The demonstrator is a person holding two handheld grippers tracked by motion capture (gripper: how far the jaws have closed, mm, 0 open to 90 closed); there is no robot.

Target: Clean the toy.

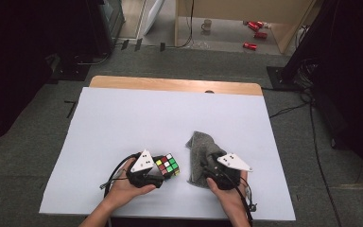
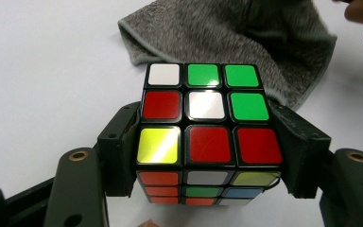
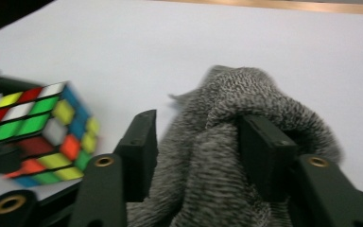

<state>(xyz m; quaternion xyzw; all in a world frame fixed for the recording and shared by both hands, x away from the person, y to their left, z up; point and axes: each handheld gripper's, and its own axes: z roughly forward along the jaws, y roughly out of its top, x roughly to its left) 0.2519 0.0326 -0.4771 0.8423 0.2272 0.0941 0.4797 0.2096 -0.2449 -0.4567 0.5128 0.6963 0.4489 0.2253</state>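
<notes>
A scrambled puzzle cube (image 1: 168, 165) sits at the front of the white sheet (image 1: 142, 113). My left gripper (image 1: 159, 172) is shut on it, one jaw against each side face (image 2: 208, 118). To its right lies a crumpled grey cloth (image 1: 202, 150). My right gripper (image 1: 209, 169) is at the cloth's near end. In the right gripper view its jaws stand apart with a bunched fold of the cloth (image 3: 246, 90) loose between them. That view also has the cube (image 3: 42, 132) at the left. In the left gripper view the cloth (image 2: 227, 33) lies just behind the cube.
The sheet covers a wooden table whose far edge (image 1: 170, 84) is bare. Beyond it on the floor are a mug (image 1: 207, 24) and red cans (image 1: 255, 35). Cables trail from both grippers toward the front edge.
</notes>
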